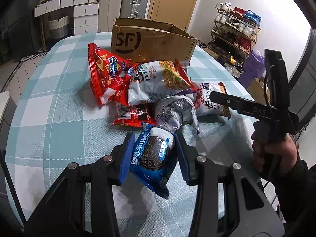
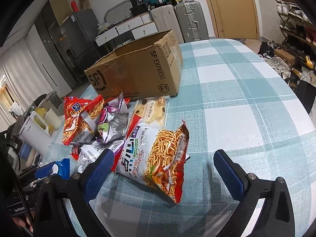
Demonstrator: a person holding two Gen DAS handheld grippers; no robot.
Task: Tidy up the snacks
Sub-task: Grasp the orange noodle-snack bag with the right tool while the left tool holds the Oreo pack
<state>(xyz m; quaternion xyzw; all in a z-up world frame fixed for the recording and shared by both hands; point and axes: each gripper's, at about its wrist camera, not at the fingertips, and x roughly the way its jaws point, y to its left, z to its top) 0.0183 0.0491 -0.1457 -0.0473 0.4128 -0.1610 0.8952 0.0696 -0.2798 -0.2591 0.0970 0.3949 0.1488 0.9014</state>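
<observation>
My left gripper (image 1: 155,148) is shut on a blue Oreo packet (image 1: 151,156), held just above the table. Beyond it lies a pile of snack bags: a red cone-snack bag (image 1: 106,73), a white noodle-snack bag (image 1: 158,81) and a silver-backed bag (image 1: 175,112). An open SF cardboard box (image 1: 150,41) stands behind the pile. My right gripper (image 2: 164,162) is open, its blue pads either side of the near end of a white and red noodle-snack bag (image 2: 158,158) lying on the table. The box (image 2: 138,73) stands behind it. The Oreo packet (image 2: 53,167) shows at the left.
The table has a blue and white checked cloth (image 2: 237,108). A cream cookie packet (image 2: 152,110) and crumpled purple and orange bags (image 2: 94,118) lie by the box. Suitcases, drawers and a shoe rack (image 1: 235,29) stand around the room.
</observation>
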